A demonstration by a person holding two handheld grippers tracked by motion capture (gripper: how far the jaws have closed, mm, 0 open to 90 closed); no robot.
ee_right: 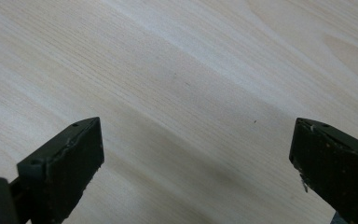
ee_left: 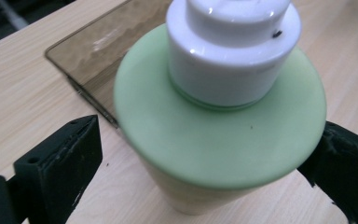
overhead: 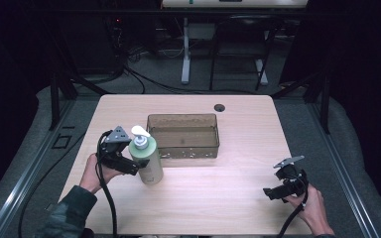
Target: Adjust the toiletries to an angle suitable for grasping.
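A pale green pump bottle with a white pump head stands upright on the wooden table, just left of a clear brown bin. My left gripper is open, one jaw on each side of the bottle. In the left gripper view the bottle sits between the jaws of the left gripper; the right jaw is at its shoulder and a small gap shows at the left jaw. My right gripper rests open near the table's front right, and in the right gripper view its jaws stand wide apart over bare wood.
The bin is empty and sits mid-table, its corner showing behind the bottle. A small round cable hole lies near the far edge. Dark frame posts and cables stand on the floor around the table.
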